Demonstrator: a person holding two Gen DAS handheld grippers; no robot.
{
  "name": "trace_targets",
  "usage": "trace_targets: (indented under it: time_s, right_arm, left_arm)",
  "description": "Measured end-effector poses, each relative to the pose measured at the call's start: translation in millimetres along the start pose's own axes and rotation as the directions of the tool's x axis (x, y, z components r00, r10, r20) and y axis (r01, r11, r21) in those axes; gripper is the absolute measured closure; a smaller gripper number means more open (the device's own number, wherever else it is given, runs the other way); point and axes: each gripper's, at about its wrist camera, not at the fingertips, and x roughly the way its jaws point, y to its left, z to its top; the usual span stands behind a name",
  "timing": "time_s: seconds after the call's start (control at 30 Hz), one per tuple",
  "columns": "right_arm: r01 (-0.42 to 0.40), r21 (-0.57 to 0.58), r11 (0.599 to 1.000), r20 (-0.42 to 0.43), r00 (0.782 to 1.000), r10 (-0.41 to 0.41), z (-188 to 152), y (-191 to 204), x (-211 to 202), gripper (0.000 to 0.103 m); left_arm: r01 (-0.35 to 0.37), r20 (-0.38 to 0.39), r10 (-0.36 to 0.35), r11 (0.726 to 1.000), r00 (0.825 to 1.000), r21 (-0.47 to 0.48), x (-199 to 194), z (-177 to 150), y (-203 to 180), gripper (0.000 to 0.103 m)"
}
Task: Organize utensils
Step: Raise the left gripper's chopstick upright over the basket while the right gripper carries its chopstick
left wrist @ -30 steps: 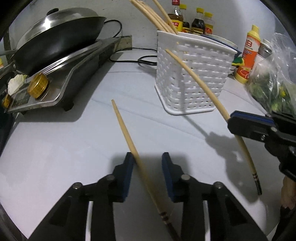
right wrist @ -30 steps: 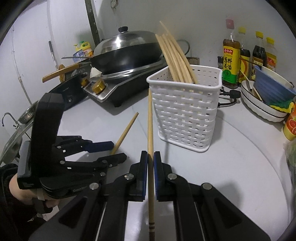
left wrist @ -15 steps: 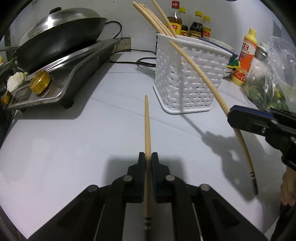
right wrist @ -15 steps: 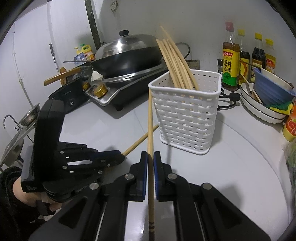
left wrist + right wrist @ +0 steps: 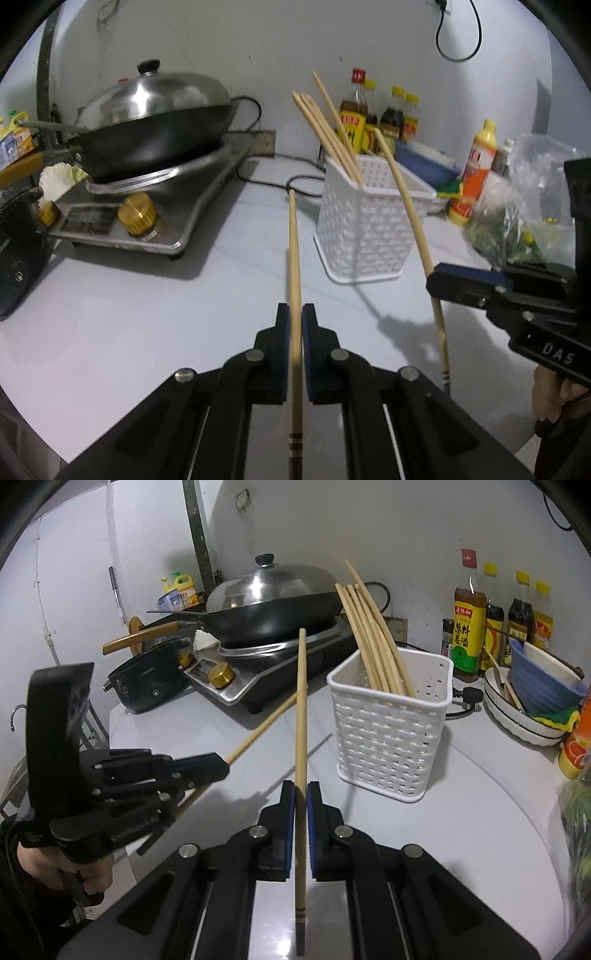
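Left tongs (image 5: 294, 321) clenched on one chopstick (image 5: 294, 258), lifted clear of the worktop (image 5: 129, 314). Right tongs (image 5: 302, 799) clamp a second chopstick (image 5: 301, 709). Both tips point toward the white basket (image 5: 391, 738) beyond, which holds more chopsticks (image 5: 373, 635).
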Motion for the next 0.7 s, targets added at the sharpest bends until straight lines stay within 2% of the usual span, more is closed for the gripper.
trace_targets:
  time_s: [0.3,0.47,0.7]
  right_arm:
    - [0.012,-0.019,1.0,0.056,0.998,-0.011,24.4,2.0,-23.7,0.097]
    - [0.03,-0.023,0.999,0.097,0.995,-0.027,44.8,-3.1,-35.7,0.097]
    - [0.07,-0.049,0.996,0.171,0.983,-0.06,82.1,-9.3,-57.9,0.097]
  left_arm:
    - [0.013,0.083,-0.012,1.0,0.997,-0.02,-27.6,14.6,4.7,0.097]
    - [-0.027,0.161,0.025,1.0,0.987,0.009,-48.3,27.4,2.4,0.097]
    - [-0.027,0.223,0.028,1.0,0.974,-0.006,-61.1,48.2,9.1,0.097]
